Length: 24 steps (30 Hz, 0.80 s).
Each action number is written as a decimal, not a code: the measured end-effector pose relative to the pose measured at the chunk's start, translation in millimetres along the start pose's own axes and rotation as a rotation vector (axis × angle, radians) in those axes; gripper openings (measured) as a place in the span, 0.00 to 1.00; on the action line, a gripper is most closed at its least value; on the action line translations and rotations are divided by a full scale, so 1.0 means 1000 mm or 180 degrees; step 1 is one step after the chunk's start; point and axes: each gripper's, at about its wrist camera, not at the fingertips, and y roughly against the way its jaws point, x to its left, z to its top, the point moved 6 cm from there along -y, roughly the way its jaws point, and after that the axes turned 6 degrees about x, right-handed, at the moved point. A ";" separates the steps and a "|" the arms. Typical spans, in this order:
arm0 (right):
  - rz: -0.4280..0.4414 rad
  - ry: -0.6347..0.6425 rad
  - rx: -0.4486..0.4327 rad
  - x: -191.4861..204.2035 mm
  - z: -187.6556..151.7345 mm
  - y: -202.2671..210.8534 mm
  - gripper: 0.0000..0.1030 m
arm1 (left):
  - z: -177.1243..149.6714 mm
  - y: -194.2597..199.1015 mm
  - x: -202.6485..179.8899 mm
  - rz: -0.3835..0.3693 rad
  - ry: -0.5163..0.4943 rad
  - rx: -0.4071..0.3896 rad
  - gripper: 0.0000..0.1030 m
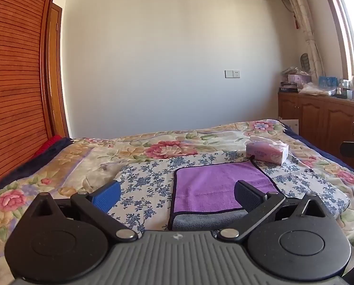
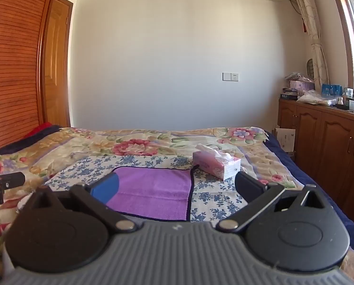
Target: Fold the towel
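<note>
Both wrist views low, forward — shared towel (image 1: 220, 185)

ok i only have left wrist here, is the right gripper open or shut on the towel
observer: Open. The right gripper has its jaws wide apart with nothing between them, and the purple towel lies on the bed beyond it.
operator: my own finger hides the towel's near right corner, is it curled up
observer: No. In the right wrist view that corner lies flat on the blue floral cloth, with the dark trim running straight along the towel's right edge.
</note>
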 end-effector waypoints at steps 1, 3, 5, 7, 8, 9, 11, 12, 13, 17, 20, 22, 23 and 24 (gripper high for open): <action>-0.0001 -0.0001 0.0000 0.000 0.000 0.000 1.00 | 0.000 0.000 0.000 0.0003 -0.0003 0.0000 1.00; 0.0000 -0.0003 -0.0001 -0.001 0.000 0.000 1.00 | 0.000 0.000 0.000 0.0010 -0.0006 -0.0034 1.00; 0.0000 -0.0003 -0.0004 -0.001 0.000 0.000 1.00 | 0.000 0.000 0.000 0.0013 -0.0010 -0.0025 1.00; -0.0004 -0.0005 -0.0007 -0.001 -0.001 0.000 1.00 | 0.000 0.000 0.000 0.0012 -0.0011 -0.0026 1.00; -0.0003 -0.0007 -0.0007 -0.002 -0.001 0.000 1.00 | 0.000 0.000 0.000 0.0014 -0.0011 -0.0027 1.00; -0.0003 -0.0008 -0.0005 -0.002 0.000 -0.001 1.00 | 0.000 0.000 0.000 0.0014 -0.0009 -0.0025 1.00; -0.0003 -0.0006 -0.0014 -0.002 0.000 0.000 1.00 | 0.000 0.000 0.000 0.0013 -0.0010 -0.0028 1.00; -0.0005 -0.0007 -0.0015 -0.002 0.000 0.000 1.00 | 0.000 0.000 0.000 0.0014 -0.0011 -0.0028 1.00; -0.0005 -0.0007 -0.0015 -0.002 0.000 0.000 1.00 | 0.000 0.000 0.000 0.0012 -0.0011 -0.0026 1.00; -0.0004 -0.0009 -0.0019 -0.002 0.000 0.000 1.00 | 0.000 0.000 0.000 0.0014 -0.0011 -0.0026 1.00; -0.0004 -0.0008 -0.0020 -0.002 -0.001 0.000 1.00 | 0.000 0.000 0.000 0.0014 -0.0012 -0.0025 1.00; -0.0001 -0.0010 -0.0019 -0.002 -0.001 0.000 1.00 | 0.000 0.000 0.000 0.0015 -0.0012 -0.0024 1.00; -0.0004 -0.0010 -0.0020 -0.002 -0.001 0.000 1.00 | 0.000 0.000 0.000 0.0012 -0.0013 -0.0025 1.00; -0.0002 -0.0010 -0.0019 -0.002 -0.001 0.000 1.00 | 0.000 0.000 0.000 0.0014 -0.0013 -0.0023 1.00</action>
